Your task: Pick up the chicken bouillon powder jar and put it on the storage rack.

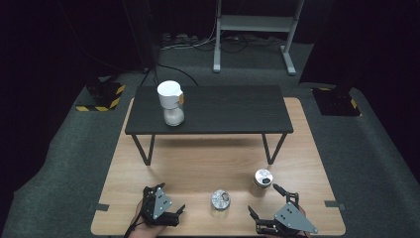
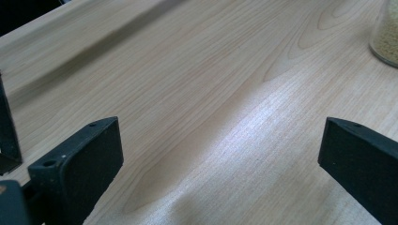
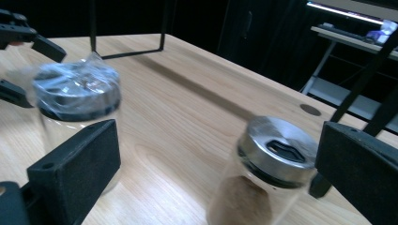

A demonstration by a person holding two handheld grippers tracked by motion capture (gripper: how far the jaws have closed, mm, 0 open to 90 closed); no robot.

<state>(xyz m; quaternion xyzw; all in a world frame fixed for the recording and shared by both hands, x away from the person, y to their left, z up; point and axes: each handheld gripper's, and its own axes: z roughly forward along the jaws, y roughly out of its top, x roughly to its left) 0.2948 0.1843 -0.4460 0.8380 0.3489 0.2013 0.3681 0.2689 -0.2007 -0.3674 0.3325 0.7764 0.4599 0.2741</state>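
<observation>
Two glass jars stand on the light wooden table (image 1: 188,163). One has a plastic-wrapped lid (image 1: 220,200) (image 3: 75,93). The other is a shaker jar (image 1: 261,181) (image 3: 267,178) with a metal lid and brown powder inside. My left gripper (image 1: 173,197) (image 2: 220,150) is open over bare wood, left of the wrapped jar. A jar of pale grains (image 2: 387,33) shows at the top right edge of the left gripper view. My right gripper (image 1: 261,198) (image 3: 220,140) is open near the front edge. The shaker jar stands just ahead of it, by its right jaw.
A low black bench (image 1: 228,111) stands across the far half of the table on thin metal legs. A white-topped jar (image 1: 171,101) sits on its left end. Grey carpet surrounds the table, and a metal stand (image 1: 255,29) is behind.
</observation>
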